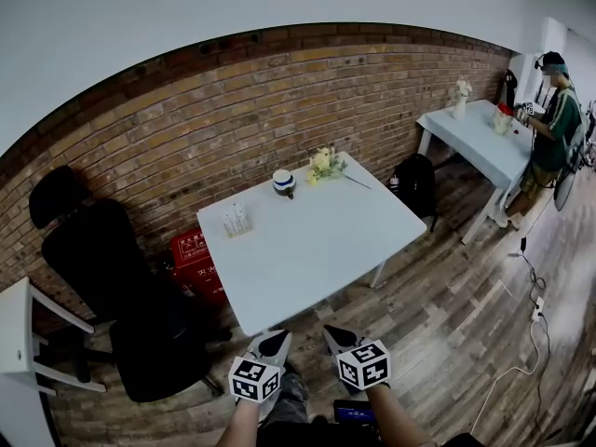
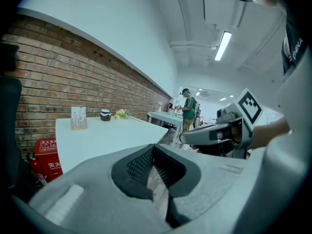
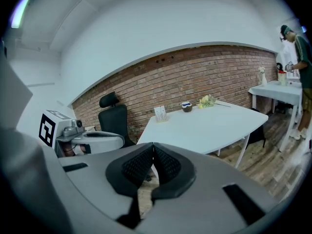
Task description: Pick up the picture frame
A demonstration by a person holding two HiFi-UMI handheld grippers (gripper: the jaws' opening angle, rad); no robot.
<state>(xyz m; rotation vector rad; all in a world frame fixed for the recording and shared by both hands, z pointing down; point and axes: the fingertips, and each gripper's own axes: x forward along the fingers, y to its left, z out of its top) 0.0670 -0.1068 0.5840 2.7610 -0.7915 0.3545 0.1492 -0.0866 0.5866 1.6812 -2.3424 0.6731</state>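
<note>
1. Well, nearest to me the left claw [image 2: 153, 147] and the right claw [image 3: 153, 146] hung side by side, short of the desk's near corner. Each had its pads pressed together on nothing, which I read as a carrying posture ahead of any reach.
2. Beyond them the white desk [image 1: 317, 250] lay bare across its near half, so nothing blocked a straight approach.
3. Toward its far left edge the picture frame [image 1: 237, 220] stood upright and apart from everything else, facing the room as a display piece would. Neither claw was near it, and I judged one would have to open before taking it.
4. Further along the back edge sat a cup [image 1: 283, 182] and some flowers [image 1: 324, 163], set close to the brick wall [image 1: 186, 147], likely as decoration.
5. Farthest off, a person [image 1: 557, 119] stood at a second desk [image 1: 484, 142].
</note>
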